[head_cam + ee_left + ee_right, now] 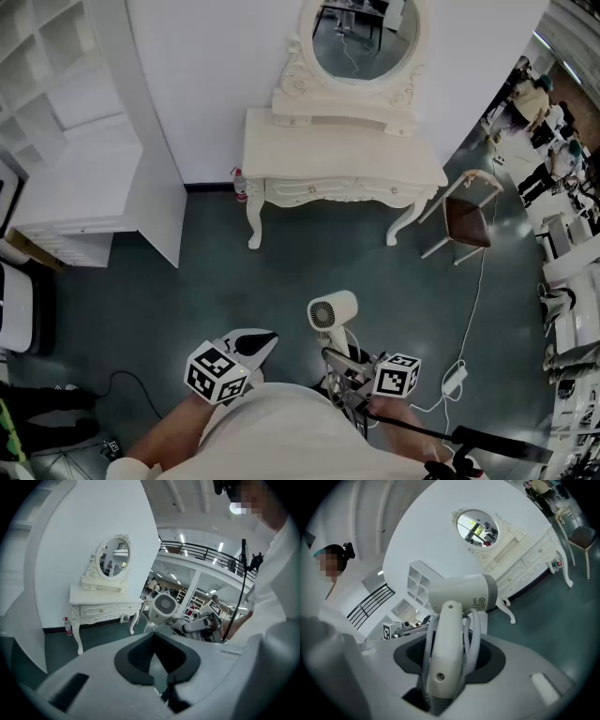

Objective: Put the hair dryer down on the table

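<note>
The white dressing table (337,150) stands well ahead of both tools, its top bare in front of the mirror and still out of reach. A chair (466,220) sits ahead and to the right of the right gripper (343,362). That gripper is clamped on the handle of the hair dryer (331,311), which is held upright above the floor with its barrel above the jaws. Loops of the cord (474,634) are bunched alongside the handle between the pads. The left gripper (255,345), to the left of the dryer, looks closed and empty. The likely trouble is the top-heavy barrel swinging in the grip on the way forward. A slack cord loop could also catch the table edge and tip the dryer as it is set down.
</note>
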`<state>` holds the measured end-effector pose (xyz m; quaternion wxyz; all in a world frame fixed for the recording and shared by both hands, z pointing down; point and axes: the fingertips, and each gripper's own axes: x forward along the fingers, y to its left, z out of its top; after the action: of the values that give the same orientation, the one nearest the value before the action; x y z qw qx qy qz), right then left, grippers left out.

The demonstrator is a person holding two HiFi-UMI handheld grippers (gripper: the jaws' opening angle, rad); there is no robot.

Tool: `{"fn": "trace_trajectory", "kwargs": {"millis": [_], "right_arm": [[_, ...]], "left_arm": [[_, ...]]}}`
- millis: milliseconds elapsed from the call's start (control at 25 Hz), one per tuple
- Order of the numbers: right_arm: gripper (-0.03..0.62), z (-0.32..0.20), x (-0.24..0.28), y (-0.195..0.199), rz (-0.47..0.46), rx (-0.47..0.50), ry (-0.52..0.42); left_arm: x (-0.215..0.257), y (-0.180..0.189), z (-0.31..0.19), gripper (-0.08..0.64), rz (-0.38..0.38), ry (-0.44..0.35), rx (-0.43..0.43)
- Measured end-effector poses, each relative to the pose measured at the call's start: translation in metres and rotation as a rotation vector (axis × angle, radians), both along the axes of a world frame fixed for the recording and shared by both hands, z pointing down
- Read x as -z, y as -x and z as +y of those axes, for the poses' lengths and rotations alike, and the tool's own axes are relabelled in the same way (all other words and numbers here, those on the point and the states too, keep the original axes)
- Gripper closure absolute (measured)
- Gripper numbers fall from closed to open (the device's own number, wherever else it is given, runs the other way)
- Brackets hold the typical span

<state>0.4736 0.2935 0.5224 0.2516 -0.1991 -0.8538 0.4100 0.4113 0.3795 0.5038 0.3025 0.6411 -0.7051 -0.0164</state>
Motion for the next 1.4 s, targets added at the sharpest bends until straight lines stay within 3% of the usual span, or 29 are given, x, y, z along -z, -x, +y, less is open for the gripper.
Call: {"fn": "trace_trajectory", "kwargs": {"millis": [320,720,920,1080,1240,1400], "right_arm": [[0.394,0.07,-0.001,0.05,-0.001,-0.04,0.012],[0.394,0.083,-0.017,0.089,0.041,0.011,0.0],[0.394,0.05,-0.017,0.132,0.002,0.009,-0.034],[0.394,0.003,-0.004,0.19,-0.035,-0.01,-0.05],[0.394,-0.038,0.005,0.223,-0.058,-0.03,-0.062],[0.394,-0.078,0.007,0.248,-0.064,-0.074,-0.077]], "left_arm": [[-0.014,0.045,0.08,0.558,0.018,0.016,-0.01],[-0.025,0.083,0.081,0.558,0.053,-0.025,0.03],[-0.026,0.113,0.057,0.558,0.041,0.015,0.003],[-0.01,0.165,0.006,0.558,-0.007,0.049,-0.048],[0.013,0.199,-0.049,0.558,-0.049,0.033,-0.087],[0.018,0.219,-0.093,0.558,-0.044,0.024,-0.133]]}}
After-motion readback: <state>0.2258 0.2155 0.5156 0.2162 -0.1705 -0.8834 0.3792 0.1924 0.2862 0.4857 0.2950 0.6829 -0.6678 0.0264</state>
